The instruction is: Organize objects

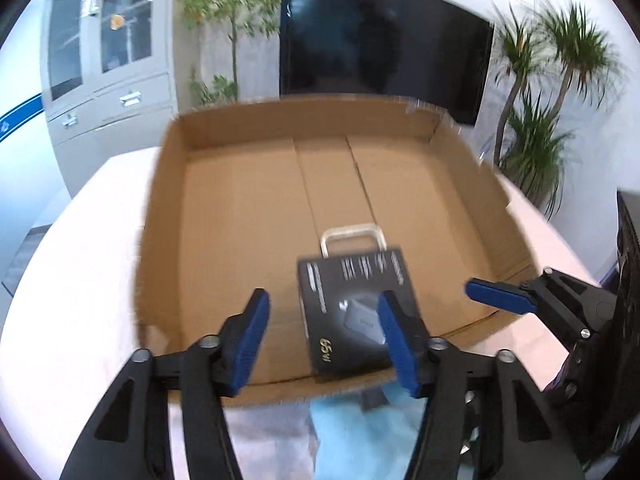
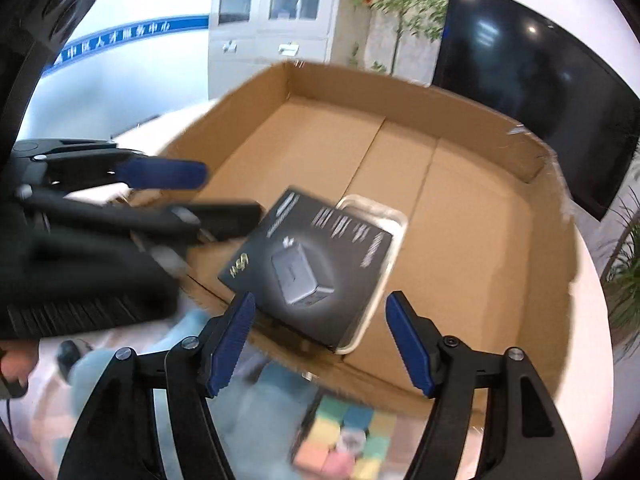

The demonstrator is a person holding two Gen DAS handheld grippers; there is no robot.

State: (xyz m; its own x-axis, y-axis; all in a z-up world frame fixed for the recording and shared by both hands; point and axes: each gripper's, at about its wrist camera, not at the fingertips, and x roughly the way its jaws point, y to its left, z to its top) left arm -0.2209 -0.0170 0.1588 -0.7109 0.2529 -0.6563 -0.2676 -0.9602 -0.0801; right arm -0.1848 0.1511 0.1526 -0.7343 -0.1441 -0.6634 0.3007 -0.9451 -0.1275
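A black charger box marked 65W lies inside a wide, shallow cardboard box, near its front wall, on top of a clear plastic tray. My left gripper is open and empty, its fingers just above the front wall, either side of the black box's near end. My right gripper is open and empty, just in front of the black box. The left gripper's blue pad shows at the left of the right wrist view. The cardboard box holds nothing else I can see.
The cardboard box stands on a white table. In front of it lie a light blue cloth and a pack of pastel coloured blocks. A grey cabinet, a dark screen and potted plants stand behind.
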